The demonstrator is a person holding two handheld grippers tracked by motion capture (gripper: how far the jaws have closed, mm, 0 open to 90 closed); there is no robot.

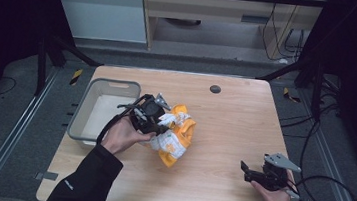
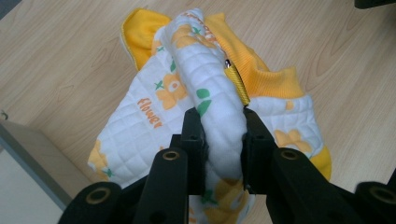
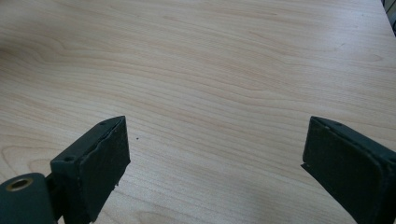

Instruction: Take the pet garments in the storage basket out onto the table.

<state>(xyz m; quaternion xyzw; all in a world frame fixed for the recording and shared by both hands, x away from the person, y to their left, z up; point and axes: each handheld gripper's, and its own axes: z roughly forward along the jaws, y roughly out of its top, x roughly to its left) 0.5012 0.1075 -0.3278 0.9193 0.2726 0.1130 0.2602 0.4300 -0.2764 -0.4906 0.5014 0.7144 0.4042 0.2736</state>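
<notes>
Right now my left gripper [image 2: 220, 135] has its two black jaws clamped on a thick rolled fold of the quilted garment [image 2: 205, 121], the soft padding bulging between the flat pads. Up close in the left gripper view I can read the fabric: white stitched quilting printed with orange flowers, green leaves and the word "Flower", yellow ribbed knit at the collar and hem, and a yellow zipper with a small metal pull beside the pinched fold. From the high view the garment [image 1: 175, 135] is just a crumpled yellow-and-white heap lying on the wooden table [image 1: 235, 116], left of centre and just beside the grey plastic bin [image 1: 84, 116], whose rounded rectangular walls stand at the table's left edge; the left gripper [image 1: 150, 116] sits over the heap's bin side. My right gripper [image 3: 215, 154] stands wide apart, grasping nothing, its pads matte and slightly worn over bare pale wood grain; the high view places the right gripper [image 1: 249, 172] well apart from the garment, near the table's front right corner.
</notes>
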